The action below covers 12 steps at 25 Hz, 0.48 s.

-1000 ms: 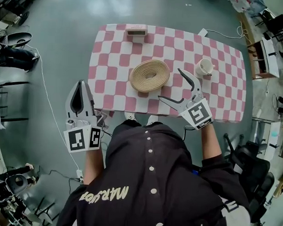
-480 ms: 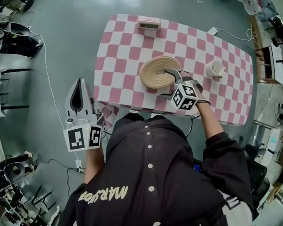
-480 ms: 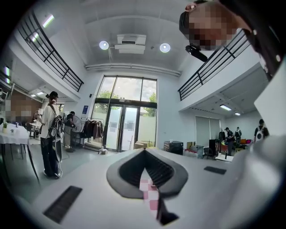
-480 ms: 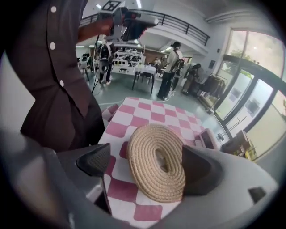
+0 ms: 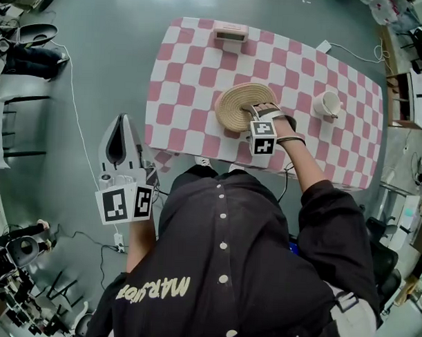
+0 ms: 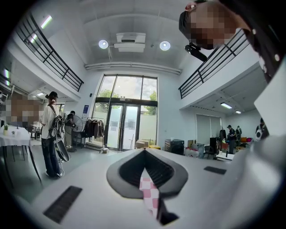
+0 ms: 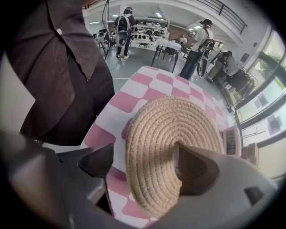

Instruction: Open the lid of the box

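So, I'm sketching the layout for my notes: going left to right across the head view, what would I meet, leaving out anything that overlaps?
left tongs → woven lid → white cup

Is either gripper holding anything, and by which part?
Nothing held. Jaws of the right gripper, just closing, straddle the rim of the woven lid without pressing; the left gripper is shut, empty.

Lab hall: mezzanine railings (image 6: 58, 65), glass doors (image 6: 124, 127), tables (image 7: 169, 44).
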Each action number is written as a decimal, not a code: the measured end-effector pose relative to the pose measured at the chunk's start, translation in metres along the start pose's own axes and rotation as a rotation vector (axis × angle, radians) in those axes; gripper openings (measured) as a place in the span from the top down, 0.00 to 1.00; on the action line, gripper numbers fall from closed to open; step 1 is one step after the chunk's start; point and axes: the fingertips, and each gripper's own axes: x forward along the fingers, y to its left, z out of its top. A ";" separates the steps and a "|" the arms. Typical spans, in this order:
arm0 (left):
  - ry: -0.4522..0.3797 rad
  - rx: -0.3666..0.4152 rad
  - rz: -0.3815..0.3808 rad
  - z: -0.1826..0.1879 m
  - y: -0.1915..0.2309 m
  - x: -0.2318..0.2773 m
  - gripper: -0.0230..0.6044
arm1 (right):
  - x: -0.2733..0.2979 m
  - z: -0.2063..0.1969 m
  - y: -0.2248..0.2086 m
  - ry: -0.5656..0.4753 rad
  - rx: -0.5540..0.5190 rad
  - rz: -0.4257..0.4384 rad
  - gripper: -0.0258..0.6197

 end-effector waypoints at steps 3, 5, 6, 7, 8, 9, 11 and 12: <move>0.003 0.000 -0.002 -0.001 0.000 0.001 0.95 | 0.012 0.001 0.003 0.017 -0.025 0.010 0.27; 0.005 -0.002 -0.003 -0.002 0.001 0.001 0.95 | 0.015 0.001 -0.002 0.013 -0.026 -0.020 0.31; 0.006 -0.002 -0.004 -0.003 0.002 0.001 0.95 | 0.016 0.001 -0.006 0.008 -0.023 -0.036 0.37; 0.008 -0.003 -0.004 -0.003 0.002 0.002 0.95 | 0.017 0.001 -0.009 0.000 -0.019 -0.045 0.42; 0.009 -0.005 -0.005 -0.003 0.002 0.002 0.95 | 0.018 0.002 -0.010 -0.008 -0.014 -0.047 0.42; 0.009 -0.007 -0.006 -0.003 0.002 0.003 0.95 | 0.019 0.001 -0.010 -0.015 -0.010 -0.044 0.42; 0.004 -0.009 -0.010 -0.002 -0.001 0.004 0.95 | 0.021 0.000 -0.010 -0.021 -0.006 -0.041 0.42; 0.001 -0.009 -0.012 -0.002 -0.003 0.004 0.95 | 0.021 0.000 -0.010 -0.020 -0.007 -0.043 0.42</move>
